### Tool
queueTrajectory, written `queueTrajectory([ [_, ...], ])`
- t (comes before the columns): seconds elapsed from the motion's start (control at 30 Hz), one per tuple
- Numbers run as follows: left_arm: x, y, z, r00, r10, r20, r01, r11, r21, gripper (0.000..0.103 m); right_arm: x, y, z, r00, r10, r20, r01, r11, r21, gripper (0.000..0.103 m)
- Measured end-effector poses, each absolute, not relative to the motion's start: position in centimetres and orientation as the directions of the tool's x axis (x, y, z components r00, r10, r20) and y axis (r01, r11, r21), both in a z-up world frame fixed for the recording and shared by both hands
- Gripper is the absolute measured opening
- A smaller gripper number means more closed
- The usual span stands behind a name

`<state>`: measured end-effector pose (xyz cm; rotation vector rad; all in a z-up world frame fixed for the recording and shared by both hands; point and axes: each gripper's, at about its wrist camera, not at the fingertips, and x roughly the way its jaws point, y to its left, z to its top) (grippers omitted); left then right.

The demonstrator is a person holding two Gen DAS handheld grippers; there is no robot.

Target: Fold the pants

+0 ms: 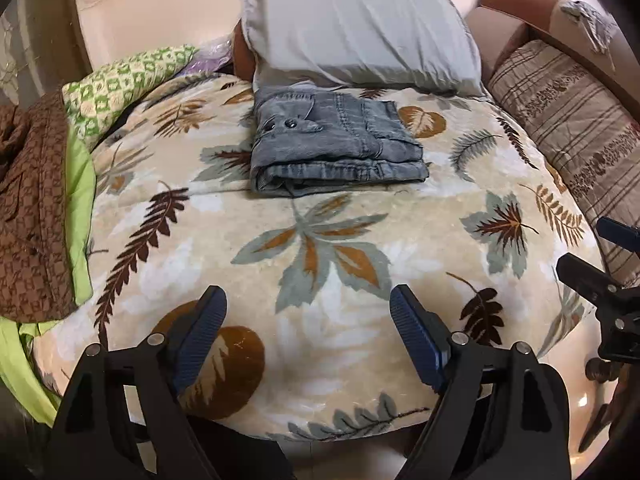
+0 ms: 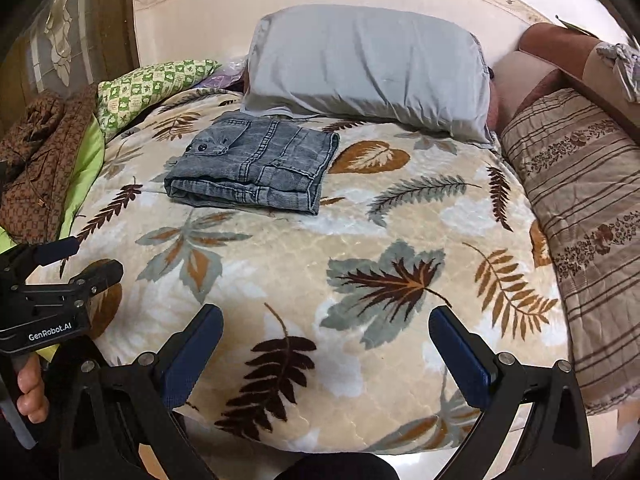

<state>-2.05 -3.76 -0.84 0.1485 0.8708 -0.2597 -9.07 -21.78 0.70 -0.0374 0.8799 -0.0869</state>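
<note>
The grey-blue denim pants lie folded into a compact rectangle on the leaf-print blanket, just in front of the grey pillow. They also show in the right wrist view, left of centre. My left gripper is open and empty, held over the near part of the blanket, well short of the pants. My right gripper is open and empty, also over the near blanket, away from the pants. Each gripper appears at the edge of the other's view.
A grey pillow leans at the head of the bed. A striped brown cushion lies along the right. Brown patterned cloth and green checked fabric are heaped at the left. A wall stands behind.
</note>
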Motion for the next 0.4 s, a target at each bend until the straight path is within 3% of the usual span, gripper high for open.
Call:
queueTrajectory([
  [0.2, -2.4, -4.0, 0.9, 0.628, -0.234, -0.742, 0.317, 0.948, -0.03, 0.084, -9.3, -22.1, 0.8, 0.634, -0.098, -0.767, 0.071, 0.995, -0.069, 0.103],
  [0.4, -3.0, -4.8, 1.5, 0.658, -0.195, -0.727, 0.32, 0.947, 0.037, 0.084, -9.4, -22.7, 0.9, 0.633, -0.108, -0.767, 0.082, 0.994, -0.073, 0.103],
])
